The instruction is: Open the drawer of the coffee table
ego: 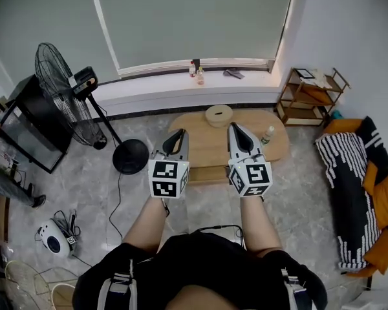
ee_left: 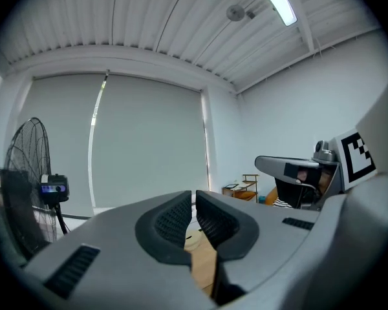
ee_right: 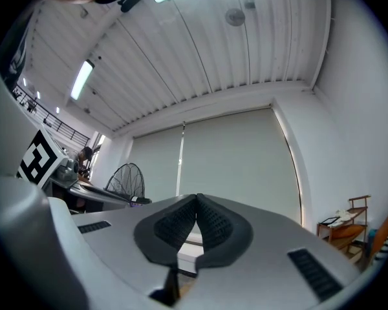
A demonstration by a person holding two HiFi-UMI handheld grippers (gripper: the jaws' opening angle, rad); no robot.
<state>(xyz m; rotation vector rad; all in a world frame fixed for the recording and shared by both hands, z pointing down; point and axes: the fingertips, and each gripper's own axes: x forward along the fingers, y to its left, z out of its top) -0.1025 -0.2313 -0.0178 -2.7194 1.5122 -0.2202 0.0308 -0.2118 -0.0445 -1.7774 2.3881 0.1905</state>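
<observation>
Two empty, closed pairs of jaws, left gripper (ego: 179, 134) and right gripper (ego: 235, 129), above one coffee table (ego: 204, 146); its surface carries one bowl (ego: 218, 115), one bottle (ego: 267, 134).

Home living room, oval wooden coffee table (ego: 210, 148) at centre, sofa (ego: 359, 192) with striped throw at right edge, pedestal fan (ego: 59, 82) upper left, wooden shelf unit (ego: 310, 97) upper right, roller blind (ego: 194, 18) along top.

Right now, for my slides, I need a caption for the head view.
Left gripper and right gripper, both shut and empty, point toward the wooden coffee table.
</observation>
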